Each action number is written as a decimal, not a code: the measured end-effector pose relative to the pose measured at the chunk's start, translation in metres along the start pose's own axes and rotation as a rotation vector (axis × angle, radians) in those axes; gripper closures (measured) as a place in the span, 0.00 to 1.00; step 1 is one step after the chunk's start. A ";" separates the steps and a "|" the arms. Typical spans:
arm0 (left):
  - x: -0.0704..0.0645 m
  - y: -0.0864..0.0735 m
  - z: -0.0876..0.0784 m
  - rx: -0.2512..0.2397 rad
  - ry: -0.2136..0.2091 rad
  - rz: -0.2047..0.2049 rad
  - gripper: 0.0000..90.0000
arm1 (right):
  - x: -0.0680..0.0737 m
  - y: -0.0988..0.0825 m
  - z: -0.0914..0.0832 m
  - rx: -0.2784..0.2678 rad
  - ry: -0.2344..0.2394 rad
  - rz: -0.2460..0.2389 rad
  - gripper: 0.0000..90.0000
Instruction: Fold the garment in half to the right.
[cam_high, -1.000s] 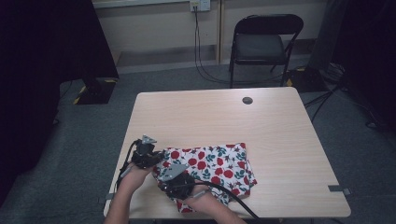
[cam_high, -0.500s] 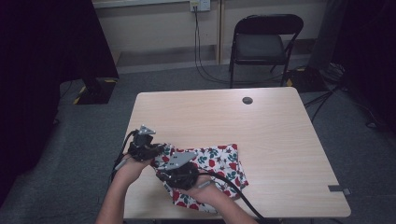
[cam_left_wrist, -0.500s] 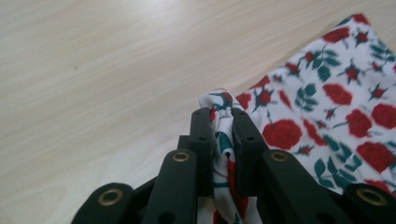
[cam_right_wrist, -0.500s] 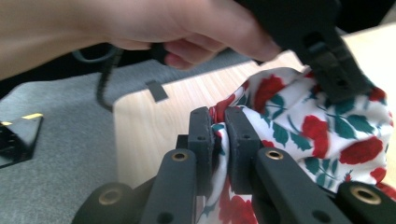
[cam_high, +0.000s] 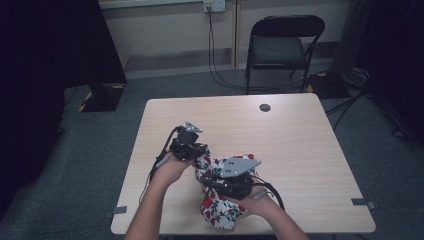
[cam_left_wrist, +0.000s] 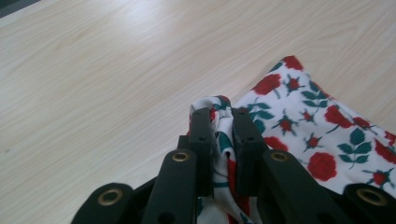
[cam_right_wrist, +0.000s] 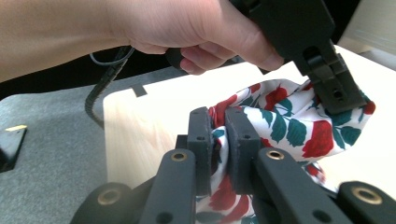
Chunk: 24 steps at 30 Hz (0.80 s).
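Note:
A white cloth printed with red roses and green leaves (cam_high: 218, 207) is bunched near the table's front edge, lifted between my two grippers. My left gripper (cam_high: 196, 156) is shut on one edge of the cloth (cam_left_wrist: 317, 140); fabric is pinched between its pads (cam_left_wrist: 219, 135). My right gripper (cam_high: 216, 179) is shut on another edge, the cloth (cam_right_wrist: 299, 126) squeezed between its pads (cam_right_wrist: 219, 135). In the right gripper view the person's left hand (cam_right_wrist: 187, 28) and the left gripper (cam_right_wrist: 327, 70) sit just beyond, gripping the same cloth.
The light wooden table (cam_high: 300, 150) carries a small dark round disc (cam_high: 264, 107) near its far edge. A black folding chair (cam_high: 280, 47) stands behind the table. Tape marks (cam_high: 362, 202) sit at the front corners. Grey carpet surrounds the table.
Both grippers have risen and moved away from the person toward the table's middle, pulling the cloth up from lying flat into a bunched, hanging fold.

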<state>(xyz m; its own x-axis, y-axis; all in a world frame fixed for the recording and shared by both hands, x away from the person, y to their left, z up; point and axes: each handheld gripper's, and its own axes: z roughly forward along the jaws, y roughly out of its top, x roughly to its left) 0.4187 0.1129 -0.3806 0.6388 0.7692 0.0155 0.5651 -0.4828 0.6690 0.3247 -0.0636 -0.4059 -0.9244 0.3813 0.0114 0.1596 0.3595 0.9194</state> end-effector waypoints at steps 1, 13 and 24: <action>-0.005 0.004 0.004 0.001 -0.006 0.002 0.91 | -0.002 -0.003 -0.006 -0.004 -0.010 0.004 0.91; -0.051 0.029 0.067 0.042 -0.011 0.037 0.90 | -0.025 -0.054 -0.058 0.035 -0.129 0.089 0.91; -0.070 0.021 0.115 0.065 -0.006 0.013 0.90 | -0.037 -0.106 -0.069 0.134 -0.208 0.163 0.91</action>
<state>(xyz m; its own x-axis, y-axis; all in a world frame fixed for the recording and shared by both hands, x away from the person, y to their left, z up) 0.4456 0.0006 -0.4526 0.6493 0.7603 0.0194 0.5892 -0.5190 0.6193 0.3182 -0.1747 -0.4765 -0.7942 0.6045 0.0617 0.3577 0.3830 0.8517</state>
